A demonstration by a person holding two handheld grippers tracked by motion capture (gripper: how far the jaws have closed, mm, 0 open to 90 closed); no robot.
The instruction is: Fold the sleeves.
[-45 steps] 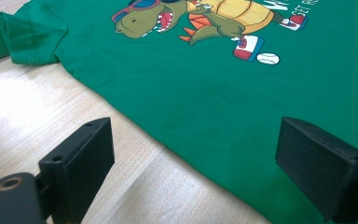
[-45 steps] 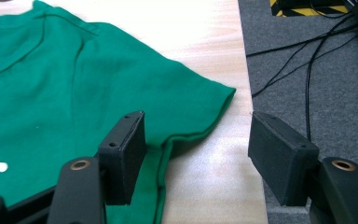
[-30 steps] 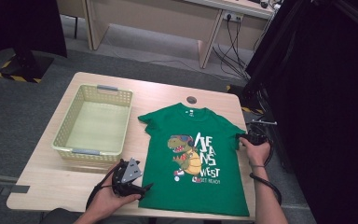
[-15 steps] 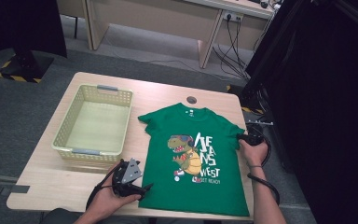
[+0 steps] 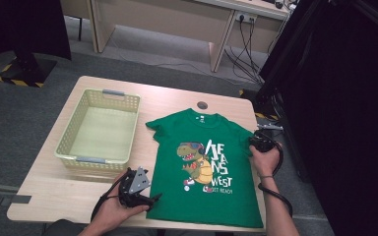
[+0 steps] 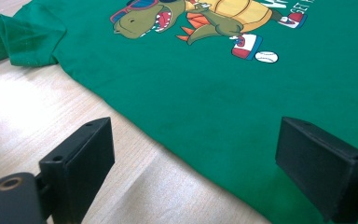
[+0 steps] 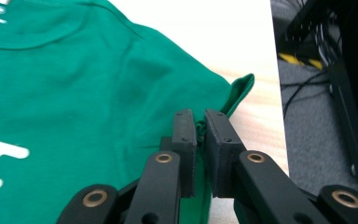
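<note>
Beside the basket (image 5: 98,129), the T-shirt (image 5: 204,162) lies flat (soft, limp): your right gripper (image 7: 199,140), just closed, pinches its sleeve edge, your left gripper (image 6: 193,168) gapes at the hem.

Green cotton T-shirt with dinosaur print (image 5: 209,167), spread flat face-up on light wooden table (image 5: 54,191), right sleeve edge pinched up.

place: office/lab | cues: desks (image 5: 177,14), wall socket w/ cables (image 5: 246,18), carpet floor (image 5: 24,113)
</note>
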